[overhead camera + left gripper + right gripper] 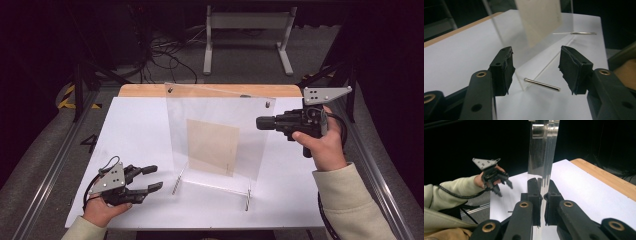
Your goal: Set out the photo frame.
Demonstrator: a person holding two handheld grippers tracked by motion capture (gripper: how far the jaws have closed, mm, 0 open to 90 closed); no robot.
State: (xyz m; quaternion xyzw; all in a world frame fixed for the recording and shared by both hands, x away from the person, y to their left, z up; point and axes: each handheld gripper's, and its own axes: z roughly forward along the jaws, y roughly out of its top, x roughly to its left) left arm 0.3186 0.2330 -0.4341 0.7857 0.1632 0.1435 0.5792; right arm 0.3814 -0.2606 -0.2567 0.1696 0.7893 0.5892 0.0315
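A clear acrylic frame (pixel 220 110) stands upright mid-table on metal pins (pixel 177 182), with a beige sheet (pixel 212 147) inside it. My right gripper (pixel 260 122) reaches in level from the right, and its jaws are shut on the frame's right edge (pixel 544 157), the panel running down between the pads (pixel 534 195). My left gripper (pixel 156 177) lies low near the table's front left, open, with nothing between its jaws. In the left gripper view (pixel 536 70) it points at the frame's lower corner and one pin (pixel 542 85), a little short of both.
The white table top (pixel 135 140) has a wooden strip (pixel 145 90) along its far edge. A grey metal stand (pixel 247 30) and cables lie on the floor behind. Metal rails run along both sides of the table. The left gripper (pixel 504 190) shows far off in the right gripper view.
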